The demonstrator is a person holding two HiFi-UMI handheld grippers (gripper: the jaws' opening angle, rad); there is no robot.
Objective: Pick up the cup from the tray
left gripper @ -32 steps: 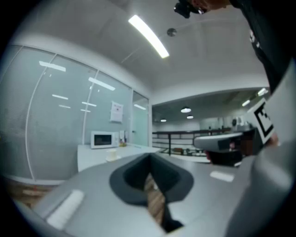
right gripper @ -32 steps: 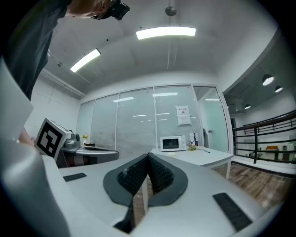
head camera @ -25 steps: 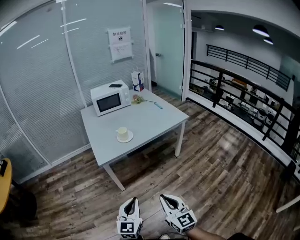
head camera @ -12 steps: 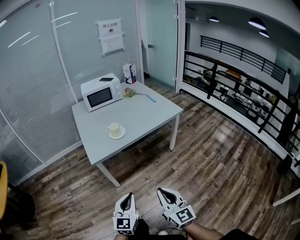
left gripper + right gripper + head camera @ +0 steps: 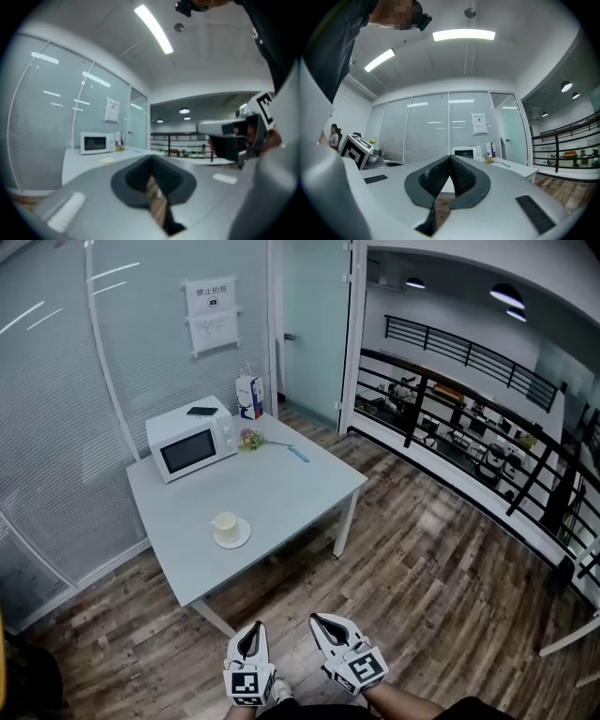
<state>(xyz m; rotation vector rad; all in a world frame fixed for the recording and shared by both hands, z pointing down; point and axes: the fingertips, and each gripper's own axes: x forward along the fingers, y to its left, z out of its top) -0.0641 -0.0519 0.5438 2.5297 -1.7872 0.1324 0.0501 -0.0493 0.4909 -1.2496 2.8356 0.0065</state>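
A pale cream cup stands on a round saucer-like tray near the front of a light grey table; it shows small and blurred as the cup in the left gripper view. Both grippers hang low at the bottom of the head view, far from the table. My left gripper is shut with nothing in it, and so is my right gripper. In each gripper view the jaws meet at the tips with only floor behind them.
A white microwave with a dark phone on top stands at the table's back left. A carton, a small bunch of flowers and a blue pen lie at the back. Glass walls stand behind; a black railing runs at right.
The head view has come closer to the table and shifted, so the table sits further left and lower. Both grippers stay shut and low in the view.
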